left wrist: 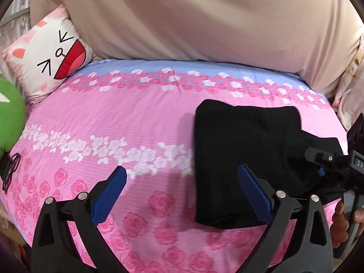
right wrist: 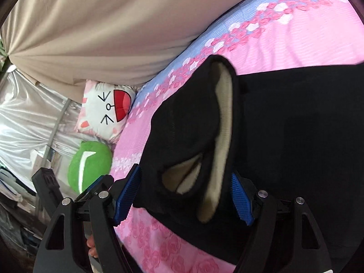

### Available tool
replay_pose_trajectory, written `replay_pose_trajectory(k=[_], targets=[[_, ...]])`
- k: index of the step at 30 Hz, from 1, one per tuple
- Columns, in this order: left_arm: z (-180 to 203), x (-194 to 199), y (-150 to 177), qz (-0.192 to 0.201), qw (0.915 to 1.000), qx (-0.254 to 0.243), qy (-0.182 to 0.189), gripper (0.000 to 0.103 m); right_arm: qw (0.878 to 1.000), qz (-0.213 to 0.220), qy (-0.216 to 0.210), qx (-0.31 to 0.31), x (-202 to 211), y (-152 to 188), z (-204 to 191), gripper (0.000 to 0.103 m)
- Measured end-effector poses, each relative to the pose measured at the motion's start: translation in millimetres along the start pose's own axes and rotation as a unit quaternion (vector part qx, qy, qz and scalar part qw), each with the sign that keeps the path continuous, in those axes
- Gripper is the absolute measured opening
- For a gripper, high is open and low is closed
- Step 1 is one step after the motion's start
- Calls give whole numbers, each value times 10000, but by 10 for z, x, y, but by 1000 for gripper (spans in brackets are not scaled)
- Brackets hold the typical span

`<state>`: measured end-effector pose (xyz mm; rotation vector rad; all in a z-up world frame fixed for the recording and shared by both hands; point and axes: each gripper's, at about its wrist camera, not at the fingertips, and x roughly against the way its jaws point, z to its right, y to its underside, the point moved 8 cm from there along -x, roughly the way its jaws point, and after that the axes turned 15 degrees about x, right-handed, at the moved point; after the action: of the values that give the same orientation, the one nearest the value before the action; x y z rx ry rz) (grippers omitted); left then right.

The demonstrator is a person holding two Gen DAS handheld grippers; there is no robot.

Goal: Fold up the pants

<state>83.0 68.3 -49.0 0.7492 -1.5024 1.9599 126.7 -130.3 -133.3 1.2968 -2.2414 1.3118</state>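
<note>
Black pants lie folded into a thick packet on the right side of the pink rose-print bed sheet. My left gripper hangs open wide just above the sheet, its right finger over the packet's left part, touching nothing. From the right, my right gripper reaches onto the packet's near right corner. Seen from the right wrist, the right gripper is shut on a raised bunch of the pants, with cream lining showing in the openings.
A cat-face pillow and a green plush sit at the bed's left end. Dark-framed glasses lie near them. A beige cloth hangs behind the bed. A hand holds the right gripper's handle.
</note>
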Motion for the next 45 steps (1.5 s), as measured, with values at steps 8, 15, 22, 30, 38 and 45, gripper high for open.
replay_pose_trajectory(k=[8,15,22,30,38,45], targets=[[-7,73,-49,54,9998,99,137,96,9882,802,568,1176,677,-443,-489,16],[373,-52,74,-181,9989,-130,407,96,9578,812,2674,670,1574,-48,557,17],[912,-195,294,-544,9946,-436,764,96,9659,783,2461,-170,1605,351,1146,23],[1192,-577,568,-1360,9833,-151,1200,96,9722,778,2199,-196,1575,308,1136,31],[1353,-913,620,-1693,9667,335,1889,98,9539,1158,2757,-266,1973,287,1243,76],[1428,-686,534,-1447,9634,129,2253,19,9689,728,2342,-341,1582,337,1398,46]])
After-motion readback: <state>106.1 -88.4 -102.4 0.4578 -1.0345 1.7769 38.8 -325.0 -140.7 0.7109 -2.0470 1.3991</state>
